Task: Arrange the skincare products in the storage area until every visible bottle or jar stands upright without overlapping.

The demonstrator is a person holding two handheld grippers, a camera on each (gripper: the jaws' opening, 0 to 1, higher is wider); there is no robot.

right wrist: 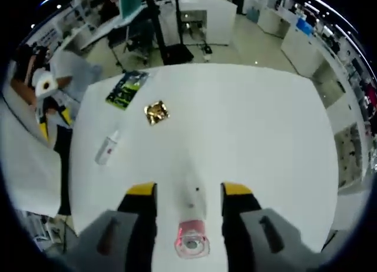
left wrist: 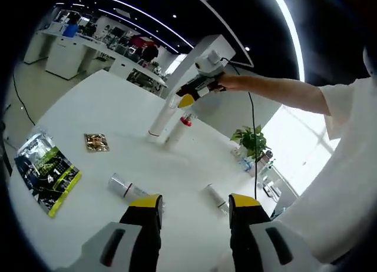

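Standing upright near the far side of the white table [left wrist: 118, 101] are two slim tubes: a plain white tube [left wrist: 161, 120] and, just beside it, a red-capped tube [left wrist: 178, 130]. Those two appear done. The right gripper [left wrist: 189, 95], seen in the left gripper view, hangs just above the white tube's top; whether its yellow tips touch the tube cannot be told. In the right gripper view that gripper [right wrist: 189, 192] looks down over a pink-collared cap [right wrist: 191, 244] between its jaws, which stand apart on either side of it, so I judge it open or only loosely about the tube.

Work left, as far as shown: a clear bottle [left wrist: 125, 188] lies on its side near the middle of the table, and a second small bottle [left wrist: 215, 198] lies flat to the other side, the two well apart. Both need righting. The left gripper [left wrist: 194, 204] hovers above the near table with its jaws wide apart and nothing between them.

Also on the table, apart from the products, lie a green-and-black packet [left wrist: 47, 172] and a small gold sachet [left wrist: 96, 142]. Task roughly half complete.

The lying clear bottle is small and cylindrical with a pale cap, likely to roll.
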